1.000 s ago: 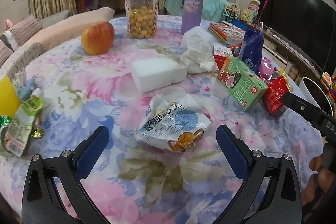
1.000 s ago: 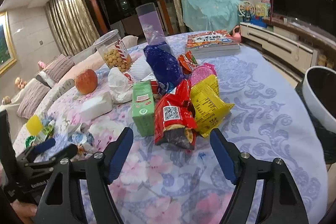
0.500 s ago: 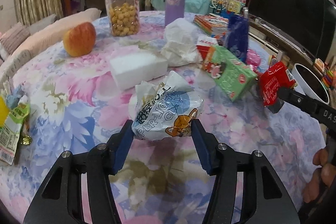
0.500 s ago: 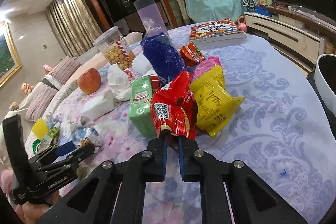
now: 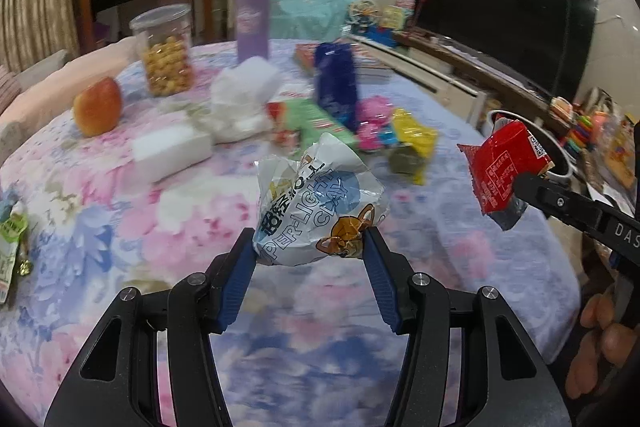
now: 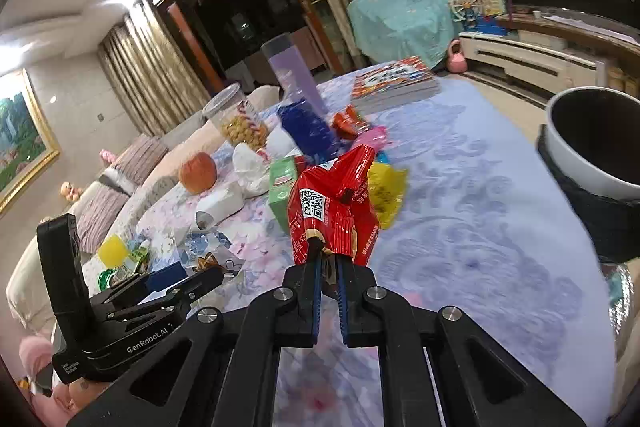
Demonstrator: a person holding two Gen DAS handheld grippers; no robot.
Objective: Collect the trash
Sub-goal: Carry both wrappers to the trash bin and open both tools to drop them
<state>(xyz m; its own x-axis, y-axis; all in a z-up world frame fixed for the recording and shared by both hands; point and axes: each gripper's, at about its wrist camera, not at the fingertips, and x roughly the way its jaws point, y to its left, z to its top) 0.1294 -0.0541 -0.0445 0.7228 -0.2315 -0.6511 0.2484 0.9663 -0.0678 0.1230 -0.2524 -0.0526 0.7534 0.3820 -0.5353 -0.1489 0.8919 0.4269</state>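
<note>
Red foil fills the right gripper (image 6: 326,261): its jaws are pinched nearly together on the bottom seam of a red snack wrapper (image 6: 334,205), which stands up from the fingertips with its long axis running away from the camera, clear of the tablecloth. The left gripper (image 5: 310,251) is narrowed onto a crumpled white clay bag (image 5: 320,211) printed with a cartoon cat; the blue pads press its two lower sides and the bulk of the bag billows up and forward above them, also lifted off the table (image 5: 120,211).

What the coming move turns on, as I judge it, is the white bin (image 6: 588,147) with its dark liner. It stands off the table's right edge, to the right of and beyond the right gripper. In the left wrist view its rim (image 5: 560,163) shows only as a sliver behind the red wrapper (image 5: 502,171), so the right hand is the nearer one and lies between the left gripper and the opening. The wrapper would probably drop first, with the left hand having to cross the table's right edge behind it.

Still on the cloth near the middle are a yellow wrapper (image 5: 414,143), a pink packet (image 5: 372,121) and a wad of white tissue (image 5: 240,107). These look like likely later pickups.
</note>
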